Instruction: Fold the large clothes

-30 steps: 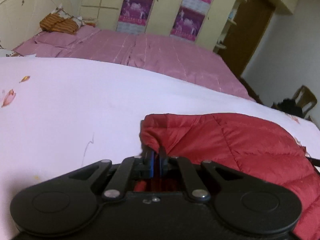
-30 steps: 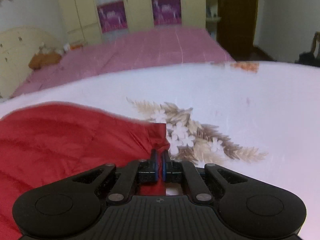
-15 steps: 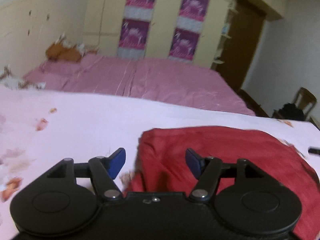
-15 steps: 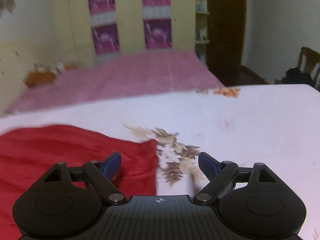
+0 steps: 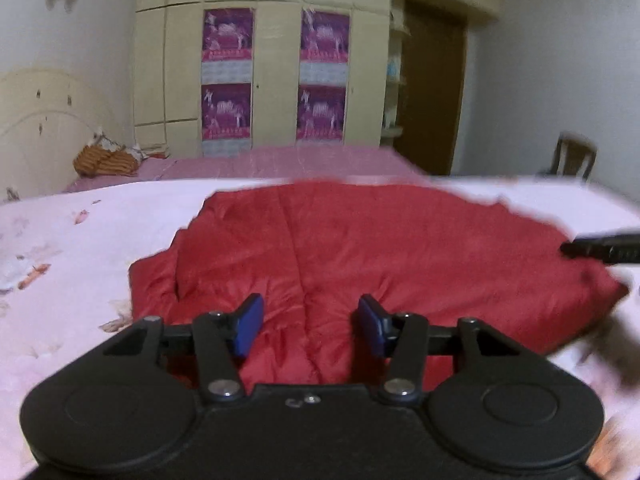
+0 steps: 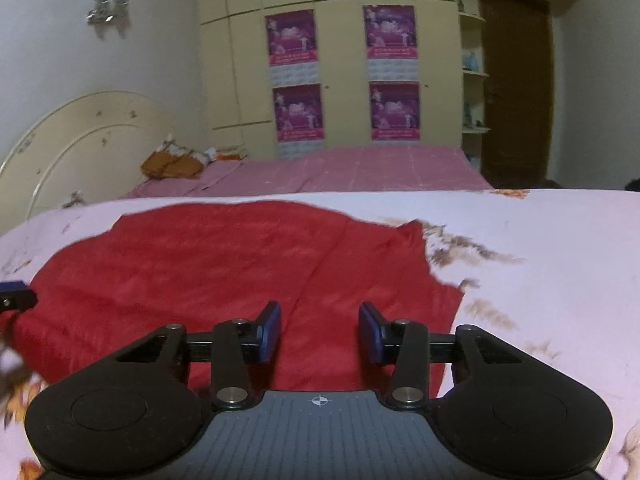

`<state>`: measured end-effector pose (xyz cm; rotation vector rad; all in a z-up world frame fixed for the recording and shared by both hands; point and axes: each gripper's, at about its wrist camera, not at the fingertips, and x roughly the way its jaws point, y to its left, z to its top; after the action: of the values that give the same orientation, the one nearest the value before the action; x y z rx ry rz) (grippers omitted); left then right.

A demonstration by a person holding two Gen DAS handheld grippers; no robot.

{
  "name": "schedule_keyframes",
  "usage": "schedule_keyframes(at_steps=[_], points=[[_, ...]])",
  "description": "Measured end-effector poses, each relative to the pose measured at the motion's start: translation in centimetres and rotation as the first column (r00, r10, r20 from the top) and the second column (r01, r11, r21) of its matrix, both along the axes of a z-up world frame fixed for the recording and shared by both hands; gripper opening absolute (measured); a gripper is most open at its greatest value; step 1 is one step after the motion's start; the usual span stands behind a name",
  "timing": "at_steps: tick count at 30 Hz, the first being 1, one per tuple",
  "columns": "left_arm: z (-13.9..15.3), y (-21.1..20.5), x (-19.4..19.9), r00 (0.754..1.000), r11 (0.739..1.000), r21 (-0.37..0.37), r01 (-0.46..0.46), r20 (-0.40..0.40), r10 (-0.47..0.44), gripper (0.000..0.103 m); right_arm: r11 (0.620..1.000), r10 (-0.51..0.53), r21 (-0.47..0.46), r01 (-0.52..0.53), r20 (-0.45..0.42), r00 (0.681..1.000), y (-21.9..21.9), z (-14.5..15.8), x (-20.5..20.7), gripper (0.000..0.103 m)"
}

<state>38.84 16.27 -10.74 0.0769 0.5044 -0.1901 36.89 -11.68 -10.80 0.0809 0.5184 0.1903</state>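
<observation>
We see the red jacket (image 5: 360, 264) folded over once on the white sheet (image 5: 80, 280), at twelve o'clock from both grippers. Left gripper (image 5: 310, 324) and right gripper (image 6: 319, 332), jaws just narrowing, hold nothing; further folds likely remain.

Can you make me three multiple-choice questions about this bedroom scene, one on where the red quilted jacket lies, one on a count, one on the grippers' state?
1. Where does the red quilted jacket lie?
A. on the white floral bedsheet
B. on the wooden chair
C. on the floor

2. How many purple posters hang on the cream wardrobe doors?
A. two
B. four
C. six

3. How do the left gripper and right gripper stand?
A. both shut on the jacket
B. one open, one shut
C. both open, holding nothing

Key: 1 A, the white floral bedsheet surrounds it; 2 B, the purple posters form two columns of two; 3 C, blue pads stand apart above the fabric, having just been closing.
</observation>
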Motion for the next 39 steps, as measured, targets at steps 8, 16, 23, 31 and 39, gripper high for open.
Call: schedule_keyframes(at_steps=[8,16,23,31,39], points=[[-0.9,0.1,1.9,0.998,0.997,0.054,-0.048,-0.039,0.050,0.060,0.999,-0.017,-0.034,0.015,-0.068,0.998,-0.2,-3.9,2.8,0.044],[0.5,6.1,-2.2,0.950,0.952,0.017,-0.306,-0.059,0.306,0.087,0.938,-0.304,0.116,0.326,-0.177,0.936,-7.4,-2.5,-0.9,0.070],[0.4,9.7,-5.9,0.925,0.743,-0.552,-0.378,-0.261,0.276,0.075,0.744,-0.279,0.532,0.403,-0.302,0.912,-10.8,-2.9,-7.7,0.088],[-2.8,8.0,-3.2,0.910,0.563,-0.716,-0.413,-0.344,0.230,0.067,0.582,-0.204,0.695,0.423,-0.378,0.903,-7.6,-4.4,-7.2,0.073],[-3.8,8.4,1.3,0.905,0.549,-0.720,-0.425,-0.343,0.251,0.053,0.575,-0.242,0.685,0.447,-0.379,0.893,-6.8,-5.0,-2.7,0.060]])
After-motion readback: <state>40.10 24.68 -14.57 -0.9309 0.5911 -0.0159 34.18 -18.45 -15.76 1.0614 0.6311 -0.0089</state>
